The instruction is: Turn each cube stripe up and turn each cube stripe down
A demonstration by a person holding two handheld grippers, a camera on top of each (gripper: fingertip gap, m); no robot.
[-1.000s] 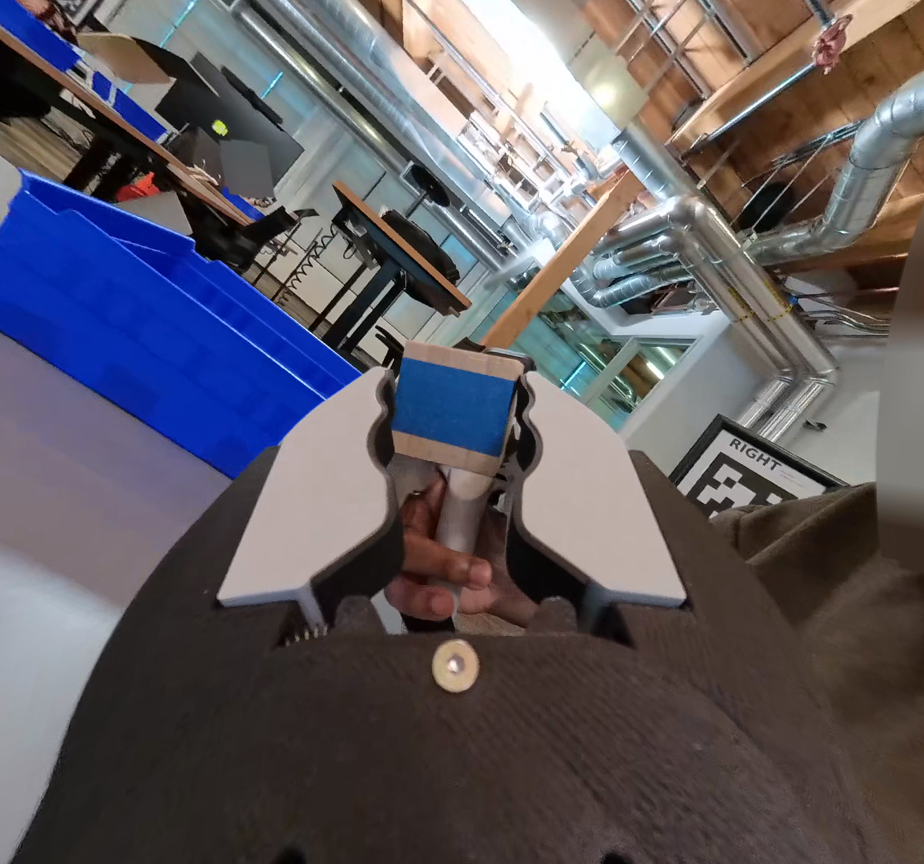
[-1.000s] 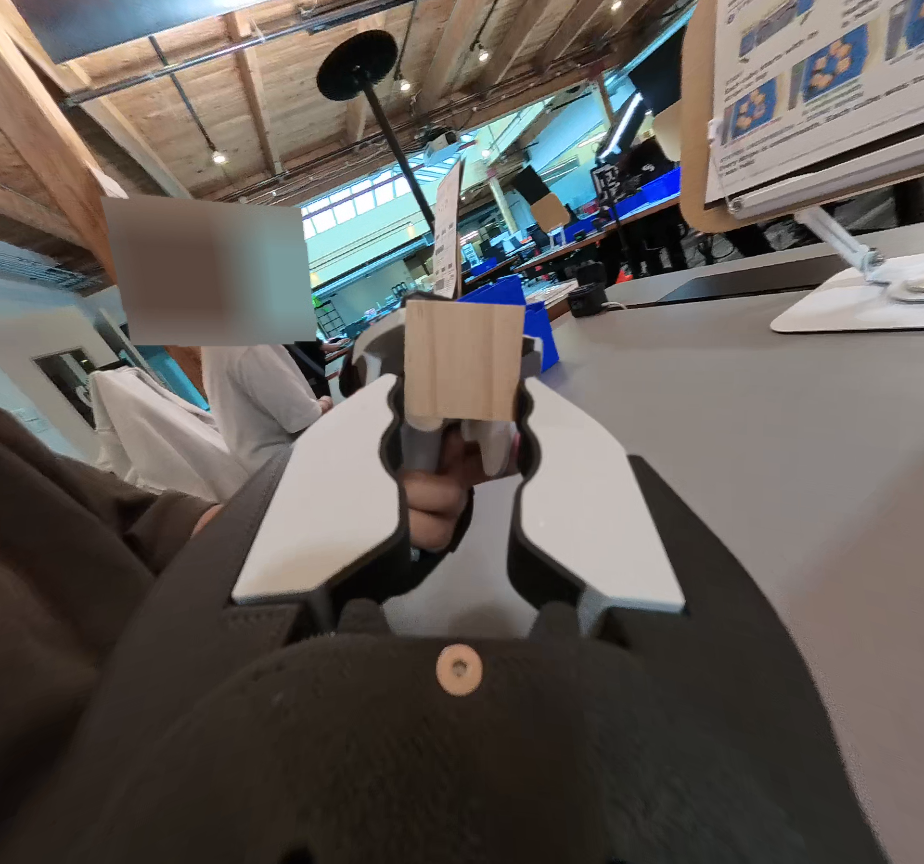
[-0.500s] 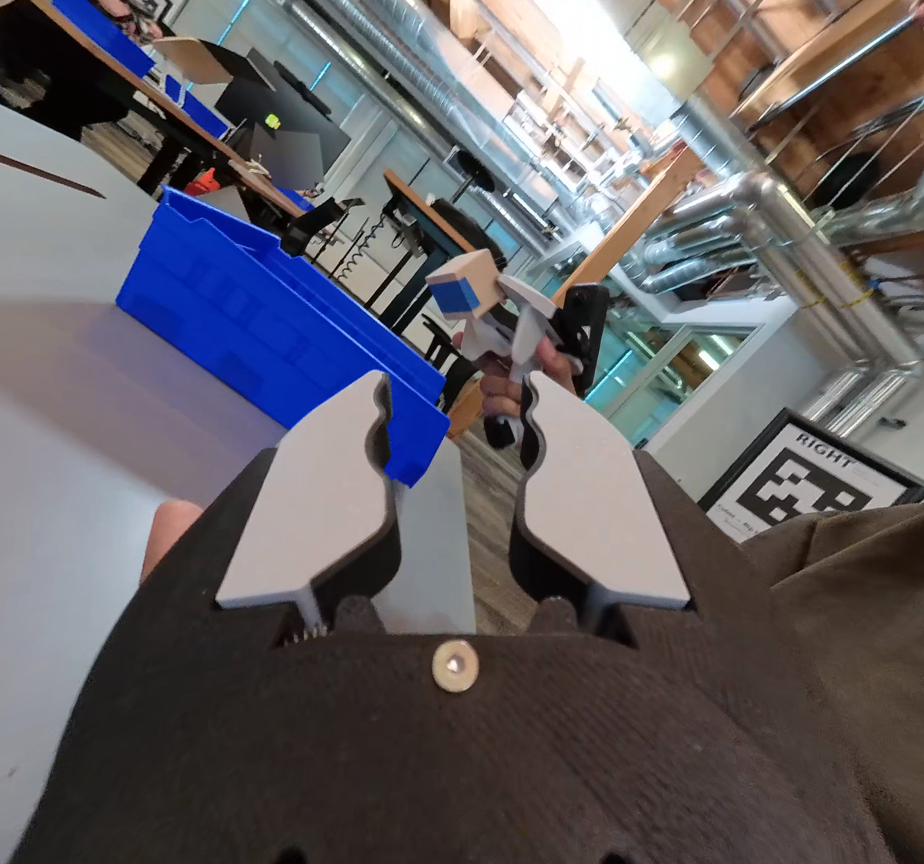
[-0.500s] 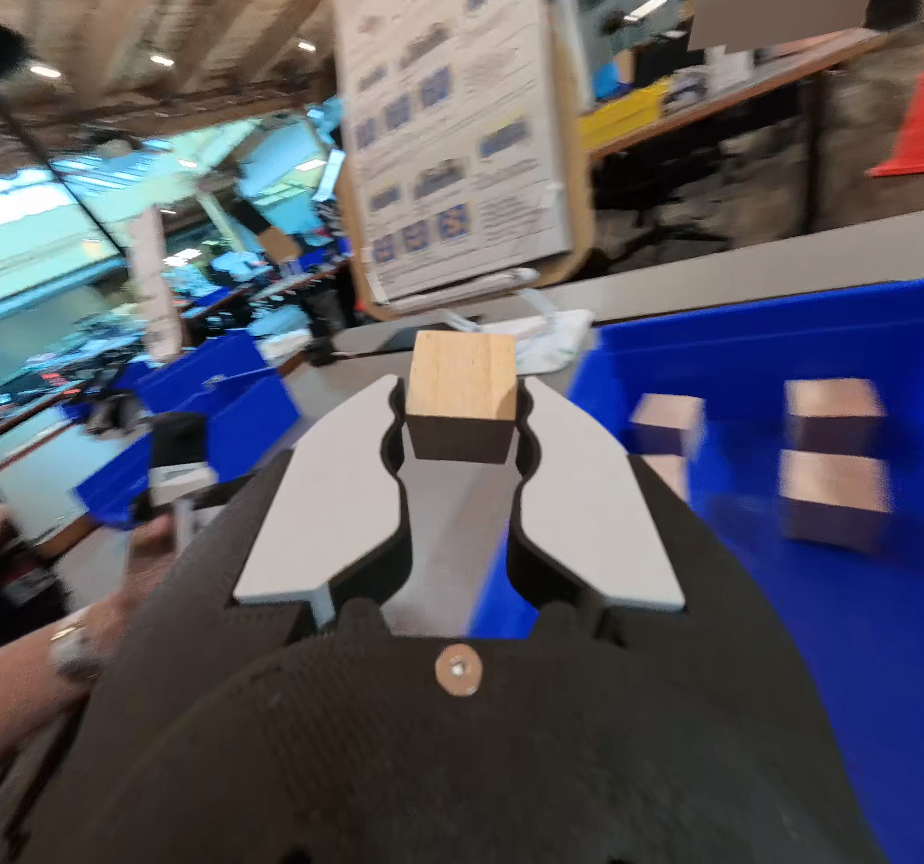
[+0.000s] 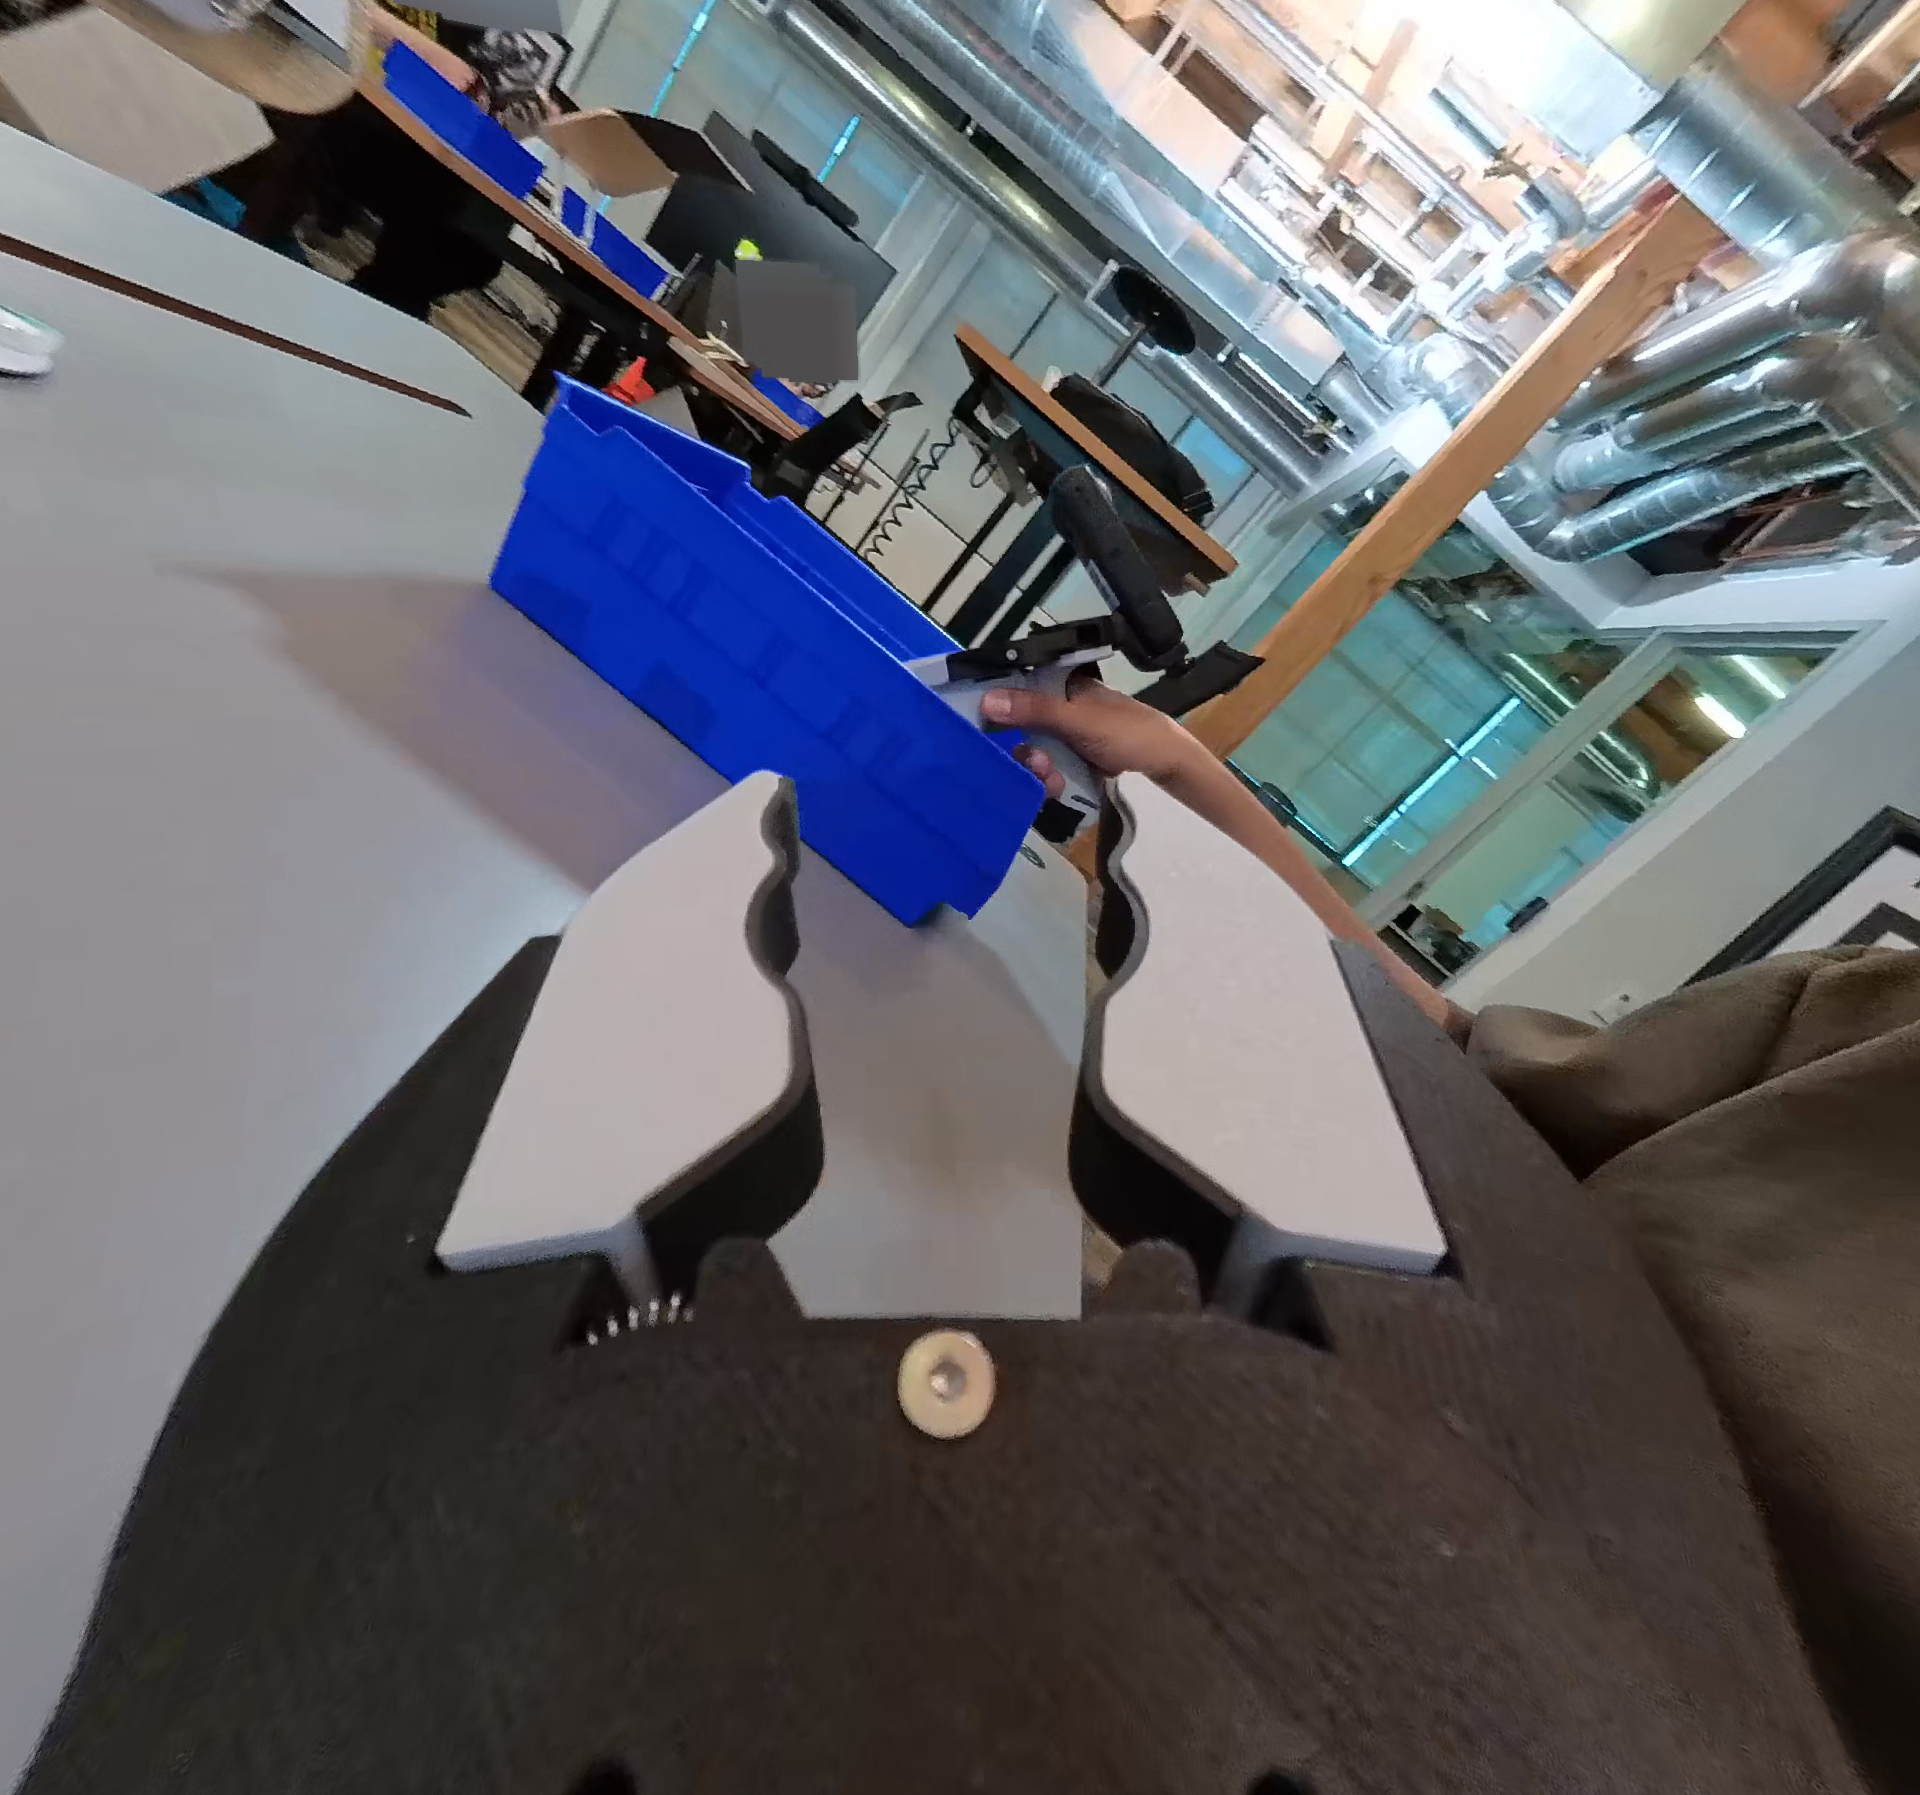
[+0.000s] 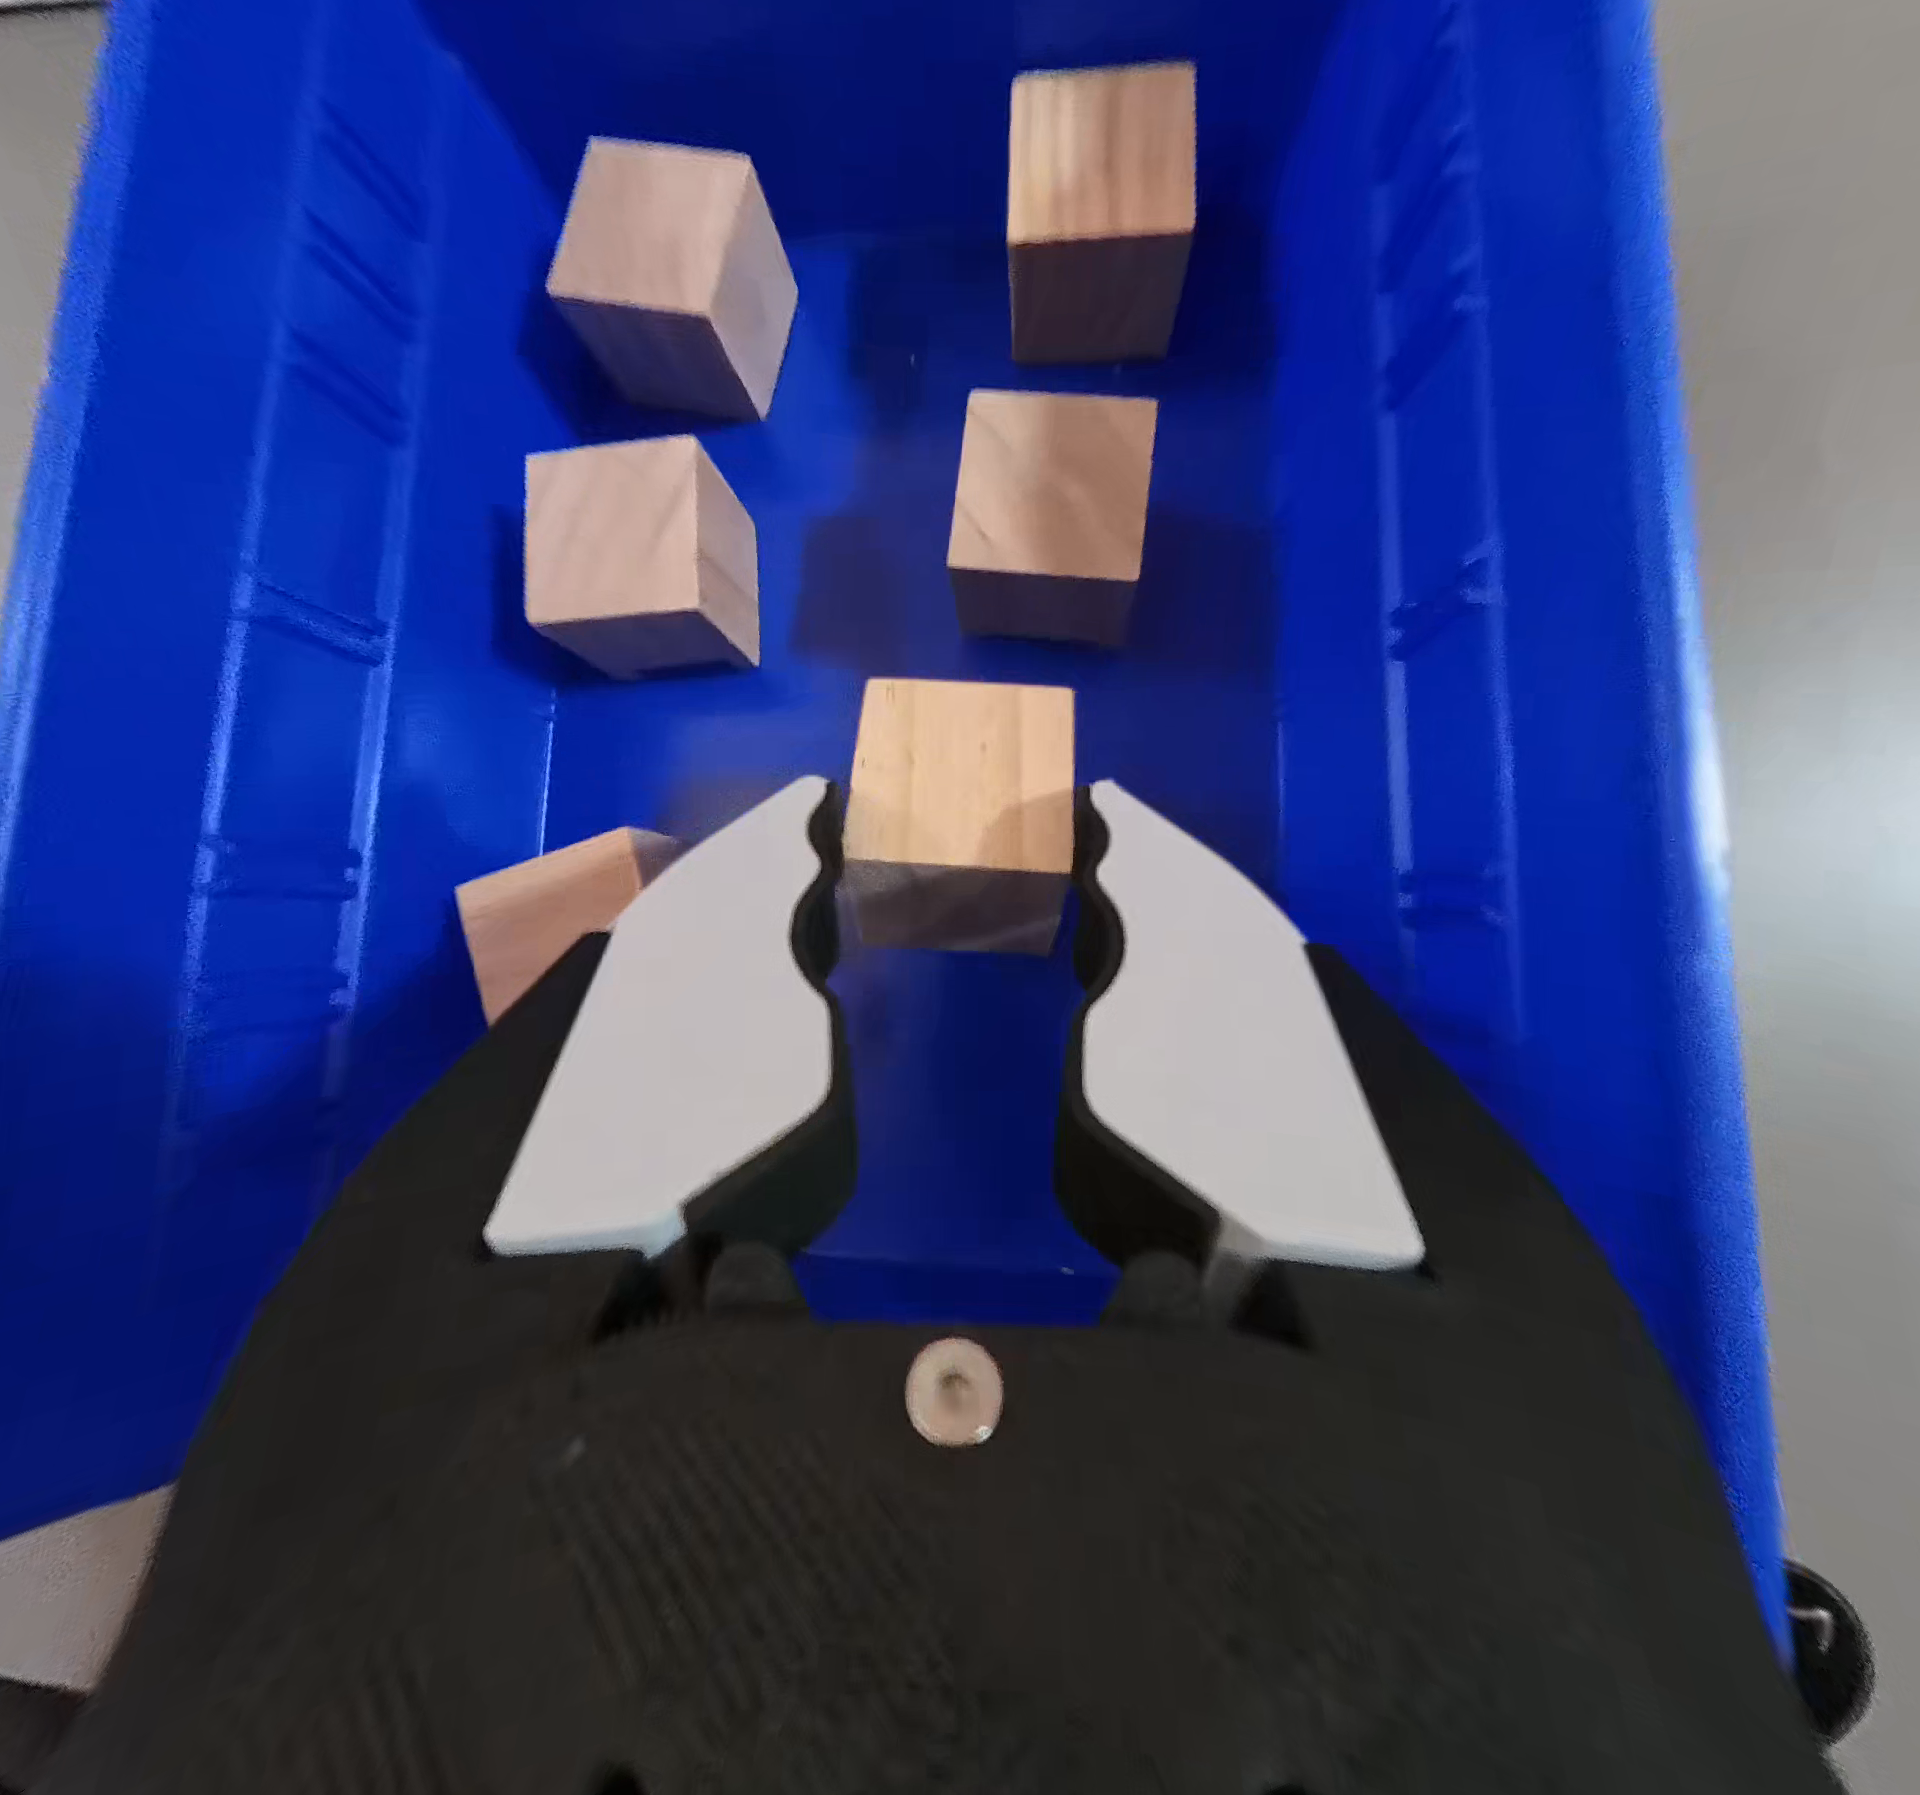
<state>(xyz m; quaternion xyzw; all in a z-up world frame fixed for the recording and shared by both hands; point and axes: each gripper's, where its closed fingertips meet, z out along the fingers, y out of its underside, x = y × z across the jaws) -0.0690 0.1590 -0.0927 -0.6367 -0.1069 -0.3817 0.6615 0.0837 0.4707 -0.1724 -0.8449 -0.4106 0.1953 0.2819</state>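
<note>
Six wooden cubes (image 6: 961,810) in one blue bin (image 6: 260,602); two grippers (image 6: 958,846).

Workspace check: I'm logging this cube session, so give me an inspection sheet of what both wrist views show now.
Surface: grey table, bare around the bin.
Job's things: blue bin holds five loose wooden cubes, plain faces showing, no stripe visible; a sixth, the held cube, sits between the right tool's tips.
Clutter: white object at the table's far left edge, cut off.
Grippers: left tool open, empty, beside the bin; right tool shut on the held cube, inside the bin.
Cables: nothing seen.
Surroundings: other desks with blue bins, ceiling ducts, a wooden post.
</note>
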